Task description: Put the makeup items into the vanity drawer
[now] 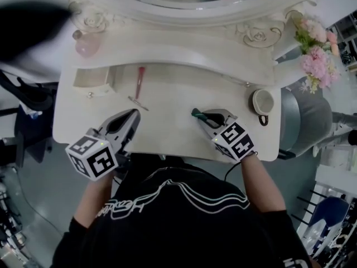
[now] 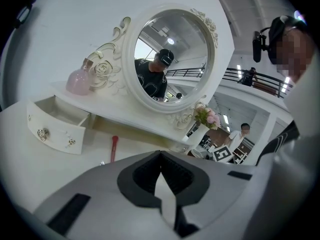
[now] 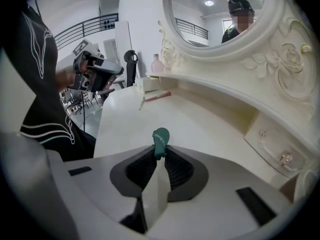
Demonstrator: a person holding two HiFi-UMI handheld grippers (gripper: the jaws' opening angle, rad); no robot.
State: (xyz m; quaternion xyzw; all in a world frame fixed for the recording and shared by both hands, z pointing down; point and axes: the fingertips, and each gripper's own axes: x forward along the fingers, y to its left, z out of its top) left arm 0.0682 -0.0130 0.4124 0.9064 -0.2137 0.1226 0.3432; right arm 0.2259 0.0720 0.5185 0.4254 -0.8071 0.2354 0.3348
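The right gripper (image 3: pixel 160 151) pinches one end of a small green makeup item (image 3: pixel 161 140) near the front of the tabletop (image 1: pixel 167 116). It looks light, stiff and smooth (an end grip may let it swivel). The left gripper (image 2: pixel 161 159) is closed and empty, and the open drawer (image 1: pixel 92 78) lies well apart at the left.

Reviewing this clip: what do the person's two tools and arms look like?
The left tool and right tool are pale grey shells with black ribbed pads. Each carries a white cube printed with black square markers. The person wears a black short-sleeved shirt with white line art. A thin dark cable runs by the right wrist.
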